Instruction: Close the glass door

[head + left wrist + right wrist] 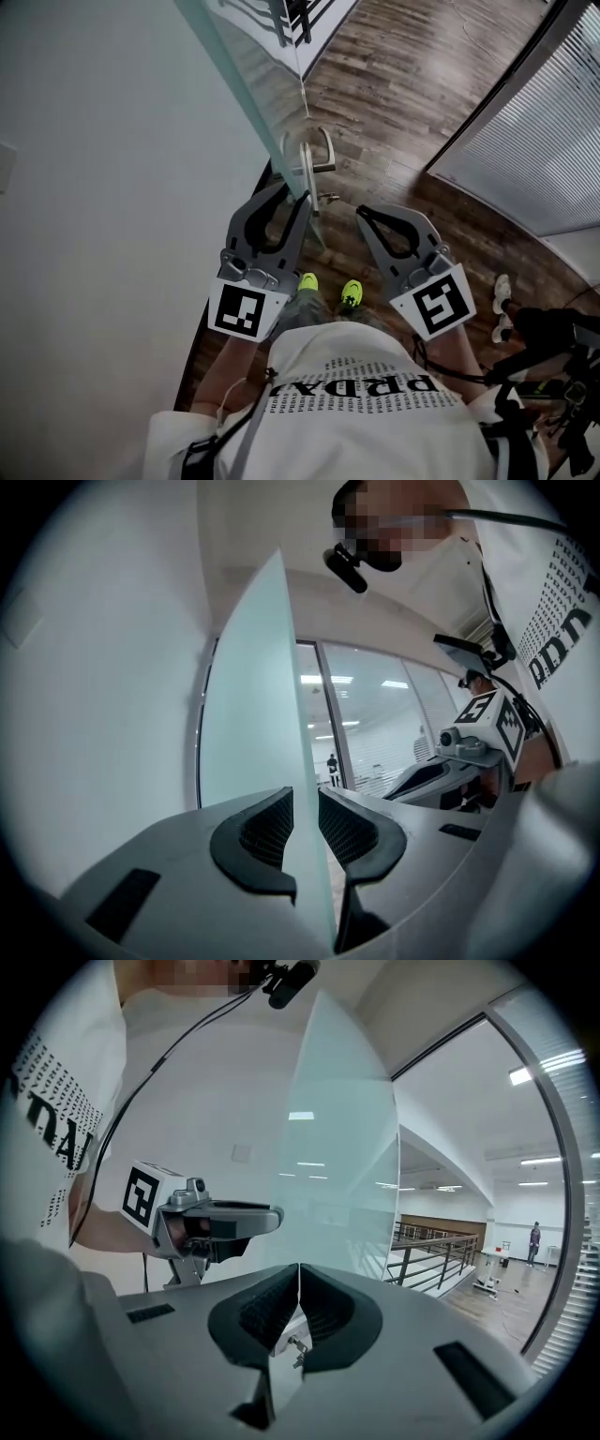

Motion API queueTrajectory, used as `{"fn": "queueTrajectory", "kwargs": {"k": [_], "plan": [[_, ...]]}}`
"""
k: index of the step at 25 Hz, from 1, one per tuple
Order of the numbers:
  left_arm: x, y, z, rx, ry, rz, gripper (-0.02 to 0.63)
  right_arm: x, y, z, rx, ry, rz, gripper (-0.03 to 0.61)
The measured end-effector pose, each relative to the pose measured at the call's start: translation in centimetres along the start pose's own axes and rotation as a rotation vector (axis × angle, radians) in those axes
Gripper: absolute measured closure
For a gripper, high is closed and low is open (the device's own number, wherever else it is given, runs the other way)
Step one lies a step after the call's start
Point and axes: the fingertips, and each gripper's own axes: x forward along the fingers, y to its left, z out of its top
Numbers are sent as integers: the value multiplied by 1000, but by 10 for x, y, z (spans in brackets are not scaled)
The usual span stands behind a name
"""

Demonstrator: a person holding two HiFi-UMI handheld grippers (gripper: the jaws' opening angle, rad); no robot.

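Standing ajar, the glass door [253, 696] shows its free edge toward the person, a frosted pane with a white wall [84, 234] on its left and wooden floor [422, 84] on its right. A metal handle [319, 155] sits on the pane just beyond the edge.

The left claw [305, 808] straddles that edge. In the left gripper view the glass fills the space between the ribbed pads and no gap shows on either side, so it reads as a narrow grip on the pane itself. The right claw [298, 1283] is closed with its pads meeting at the tips and nothing between them. In the head view it hangs just right of the door, near the handle but apart from it.

The step in hand looks like swinging the pane round on its hinge. To do it well, the left claw should stay square to the glass and follow the door's arc, so the pads do not twist on the edge or slide off the smooth faces. A slow, even pull or push suits glass, easing off before the frame rather than letting it slam. The right claw could steady the handle, or stay clear of the closing gap. The person's shoes [352, 293] appear just below the door's edge, so the feet need to step out of its path.
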Motion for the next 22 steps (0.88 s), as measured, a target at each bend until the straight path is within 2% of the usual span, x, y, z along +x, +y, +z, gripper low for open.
{"fn": "queueTrajectory", "kwargs": {"k": [5, 10, 22], "plan": [[6, -6, 5, -7, -17, -27, 528, -1, -4, 2, 24, -5, -25, 580], [18, -21, 8, -48, -41, -53, 522, 0, -8, 3, 34, -10, -43, 581], [35, -50, 9, -108, -33, -84, 512, -9, -26, 0, 30, -1, -101, 580]]}}
